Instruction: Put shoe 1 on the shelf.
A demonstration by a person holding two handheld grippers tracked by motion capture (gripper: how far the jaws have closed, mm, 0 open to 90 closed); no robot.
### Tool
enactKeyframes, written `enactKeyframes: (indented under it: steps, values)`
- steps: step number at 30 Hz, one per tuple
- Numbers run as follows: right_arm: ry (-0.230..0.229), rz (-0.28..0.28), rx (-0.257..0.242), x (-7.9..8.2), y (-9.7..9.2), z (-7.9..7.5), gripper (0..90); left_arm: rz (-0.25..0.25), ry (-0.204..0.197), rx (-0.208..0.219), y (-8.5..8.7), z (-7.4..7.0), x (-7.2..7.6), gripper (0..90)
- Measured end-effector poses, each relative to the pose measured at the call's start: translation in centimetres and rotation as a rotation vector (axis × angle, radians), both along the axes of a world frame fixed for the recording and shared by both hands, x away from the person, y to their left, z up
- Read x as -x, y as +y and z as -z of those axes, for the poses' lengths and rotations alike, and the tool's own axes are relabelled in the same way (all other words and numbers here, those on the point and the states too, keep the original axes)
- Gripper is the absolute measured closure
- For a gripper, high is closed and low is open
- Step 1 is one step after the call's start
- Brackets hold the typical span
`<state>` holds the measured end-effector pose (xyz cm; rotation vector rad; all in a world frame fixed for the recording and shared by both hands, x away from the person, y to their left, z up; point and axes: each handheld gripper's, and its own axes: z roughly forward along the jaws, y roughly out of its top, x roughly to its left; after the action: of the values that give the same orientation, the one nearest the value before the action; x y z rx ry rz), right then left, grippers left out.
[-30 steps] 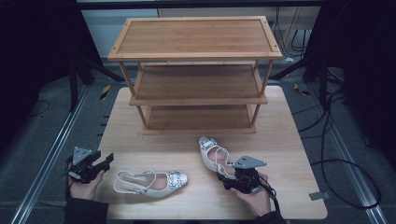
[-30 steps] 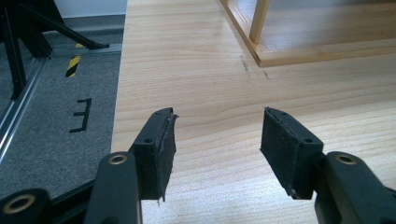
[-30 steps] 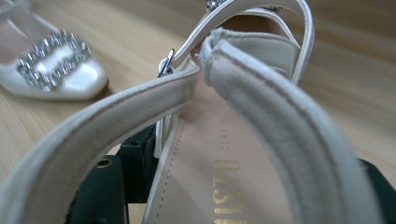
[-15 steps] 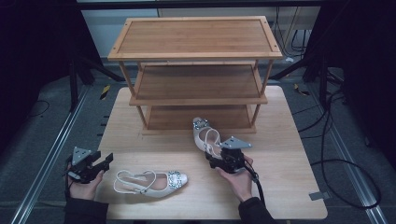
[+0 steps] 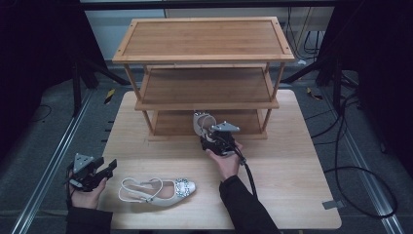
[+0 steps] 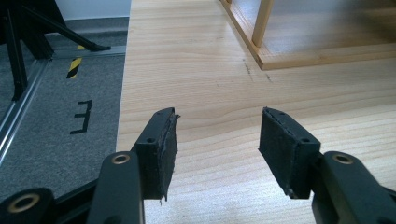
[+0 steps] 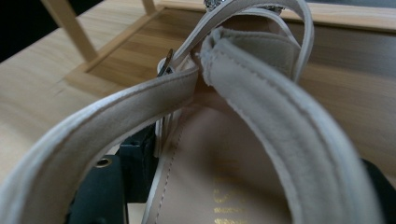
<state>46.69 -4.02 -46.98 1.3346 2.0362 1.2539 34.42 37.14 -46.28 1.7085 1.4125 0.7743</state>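
Right gripper [image 5: 215,141] sits just below centre of the high view, and its jaws are clamped on the heel end of a pale slingback shoe [image 5: 202,124]. In the right gripper view that shoe [image 7: 243,140] crowds the lens, straps crossing overhead and the insole running up between the black jaws. The toe points toward the top of the frame, at the front edge of the lowest shelf of the wooden rack [image 5: 204,58], right at centre frame. The rack's three tiers fill the upper middle of the high view.

Over at lower left, the left gripper [image 5: 92,173] rests in the person's hand with its jaws parted and nothing between them; the left gripper view has bare wood showing between the two pads [image 6: 166,144]. Just to its right lies the second shoe [image 5: 158,190], flat on the surface [image 5: 292,170], jewelled toe pointing right, along the lower edge of the frame.
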Motion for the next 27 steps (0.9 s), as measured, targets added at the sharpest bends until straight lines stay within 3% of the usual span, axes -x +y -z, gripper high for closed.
enactKeyframes:
  steps: [3, 5, 11, 16, 20, 21, 22, 26, 27]
  values:
    - [0.007, 0.010, 0.010, -0.9, 0.5, 0.3, 38.7, -0.005, -0.003, 0.008, 0.1, 0.0, 0.0, 45.2]
    - [0.012, 0.035, 0.029, -2.4, 1.2, 0.7, 38.6, -0.007, -0.002, 0.009, 0.2, 0.1, -0.1, 45.4]
    - [0.026, 0.073, 0.057, -4.2, 1.7, 1.5, 38.5, -0.008, -0.004, 0.009, 0.3, 0.1, -0.1, 45.7]
    - [0.038, 0.086, 0.071, -4.3, 1.9, 2.0, 37.3, -0.007, -0.002, 0.008, 0.2, 0.1, -0.1, 45.8]
    - [0.040, 0.083, 0.086, -4.3, 2.0, 2.1, 31.3, -0.005, -0.001, 0.006, 0.2, 0.1, -0.1, 45.8]
    - [0.000, 0.084, 0.081, -4.1, 1.9, 1.9, 24.4, -0.004, -0.001, 0.006, 0.2, 0.1, -0.1, 45.8]
    - [-0.014, 0.079, 0.087, -4.0, 1.8, 1.7, 23.3, -0.005, -0.001, 0.005, 0.2, 0.1, -0.1, 45.8]
    - [-0.001, 0.039, 0.080, -3.5, 1.6, 0.9, 19.3, -0.006, -0.002, 0.009, 0.3, 0.1, 0.0, 45.8]
    - [-0.016, 0.032, 0.078, -2.7, 1.4, 0.5, 18.2, -0.005, 0.000, 0.006, 0.4, 0.0, 0.0, 45.8]
